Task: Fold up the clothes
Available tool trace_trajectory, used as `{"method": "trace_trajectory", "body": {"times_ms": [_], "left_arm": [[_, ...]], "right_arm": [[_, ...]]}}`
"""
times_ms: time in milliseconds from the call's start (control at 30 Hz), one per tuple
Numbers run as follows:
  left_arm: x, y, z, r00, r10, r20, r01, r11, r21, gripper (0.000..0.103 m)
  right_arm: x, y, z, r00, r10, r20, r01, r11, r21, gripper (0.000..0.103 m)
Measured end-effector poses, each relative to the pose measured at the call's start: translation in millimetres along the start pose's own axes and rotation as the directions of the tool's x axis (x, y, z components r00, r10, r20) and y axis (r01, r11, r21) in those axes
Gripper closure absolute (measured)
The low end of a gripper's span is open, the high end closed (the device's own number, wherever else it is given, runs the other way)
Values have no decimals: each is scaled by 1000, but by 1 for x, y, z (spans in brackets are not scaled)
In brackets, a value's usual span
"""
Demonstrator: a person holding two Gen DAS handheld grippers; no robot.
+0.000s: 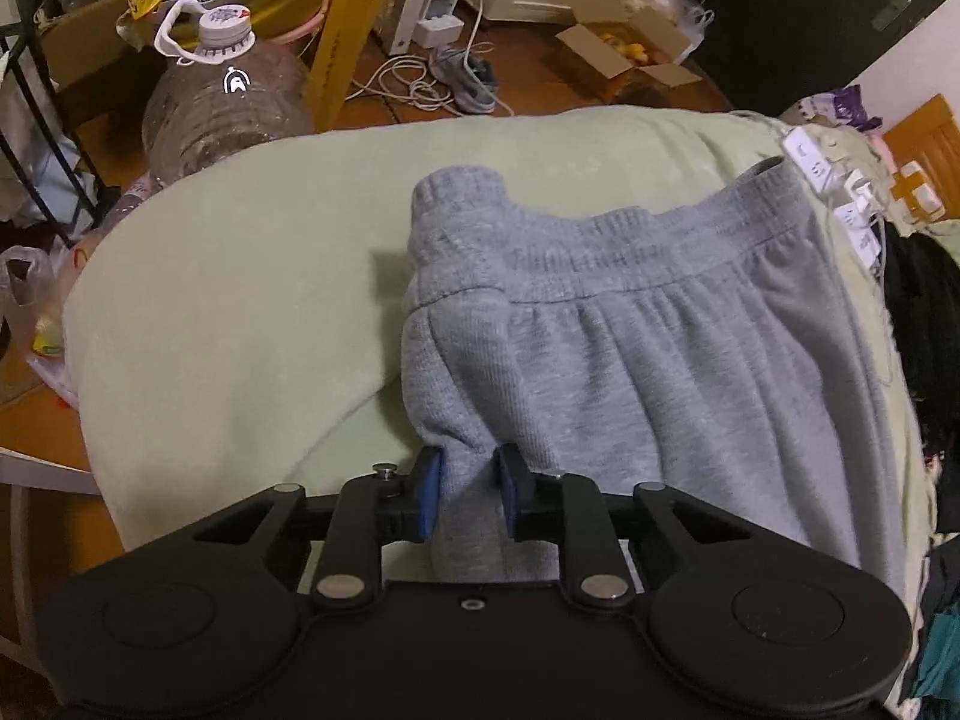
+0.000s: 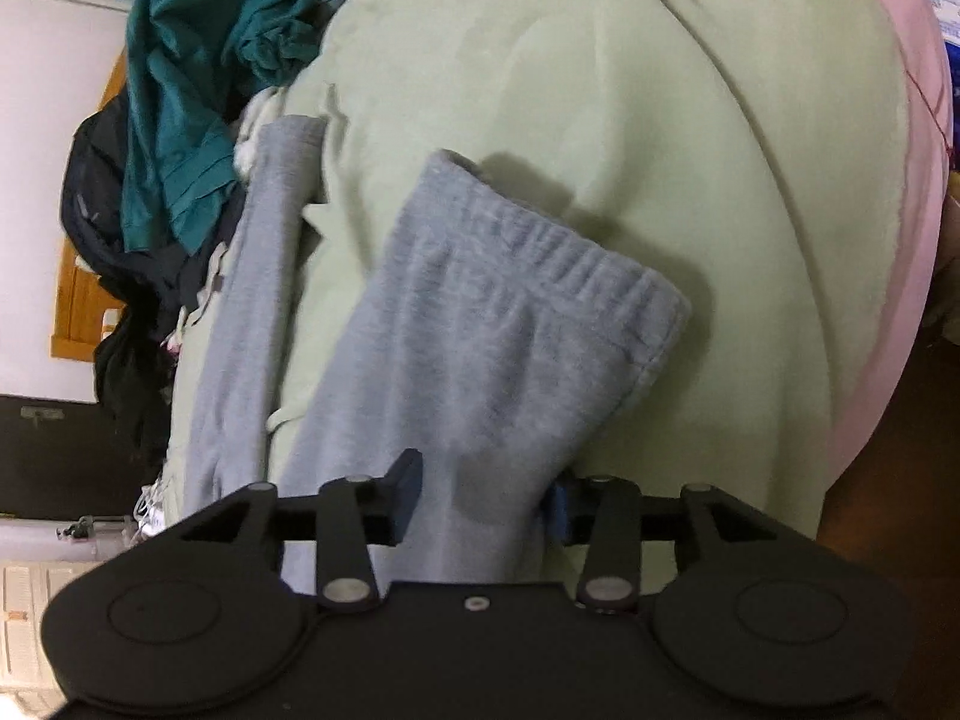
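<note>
Left tongs (image 1: 468,489) and right tongs (image 2: 480,501) pinch grey sweatpants (image 1: 630,348).

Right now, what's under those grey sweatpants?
A pale green blanket spreads beneath the grey sweatpants, which both claws grip. What lies under the blanket is covered, so it cannot be seen.

left gripper (image 1: 469,492) | black linkage, silver pivot pins | blue-padded fingers (image 1: 429,495) | right gripper (image 2: 483,501) alike

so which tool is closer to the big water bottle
Left, most likely. The left tool, clamped on the grey pants, has the water bottle ahead to its left past the blanket. The right tool also grips the pants; its view shows no bottle.
</note>
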State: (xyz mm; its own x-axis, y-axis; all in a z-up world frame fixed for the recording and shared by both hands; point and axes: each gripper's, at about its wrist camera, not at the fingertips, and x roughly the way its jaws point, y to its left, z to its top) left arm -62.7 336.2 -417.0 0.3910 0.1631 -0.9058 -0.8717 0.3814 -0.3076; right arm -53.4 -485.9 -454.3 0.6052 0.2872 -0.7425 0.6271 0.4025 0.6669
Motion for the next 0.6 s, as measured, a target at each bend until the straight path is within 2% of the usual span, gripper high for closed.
{"method": "trace_trajectory", "body": {"times_ms": [167, 233, 267, 333, 367, 433, 600], "left_arm": [[-3, -1, 4, 1000, -27, -6, 27, 1000, -5, 85], [-6, 1, 6, 999, -35, -15, 35, 999, -22, 73], [-8, 3, 6, 999, -40, -18, 39, 999, -35, 64], [-12, 7, 5, 998, -53, -18, 52, 998, -45, 63], [-16, 7, 3, 998, -65, -19, 65, 998, -23, 63], [-22, 2, 0, 999, -47, -16, 47, 998, 43, 65], [-40, -2, 1, 992, -127, 19, 126, 991, 50, 62]], "right_arm": [[-9, 15, 5, 999, 13, -34, -15, 998, -58, 76], [-13, 19, 9, 999, 13, -47, -17, 997, -72, 76], [-14, 21, 12, 998, 6, -54, -11, 996, -89, 76], [-13, 22, 13, 998, -13, -65, 6, 995, -103, 76], [-13, 21, 12, 998, -16, -66, 9, 995, -100, 76], [-14, 16, 11, 998, -16, -61, 11, 997, -75, 76], [-12, 13, 9, 997, -18, -79, 12, 997, -75, 75]]}}
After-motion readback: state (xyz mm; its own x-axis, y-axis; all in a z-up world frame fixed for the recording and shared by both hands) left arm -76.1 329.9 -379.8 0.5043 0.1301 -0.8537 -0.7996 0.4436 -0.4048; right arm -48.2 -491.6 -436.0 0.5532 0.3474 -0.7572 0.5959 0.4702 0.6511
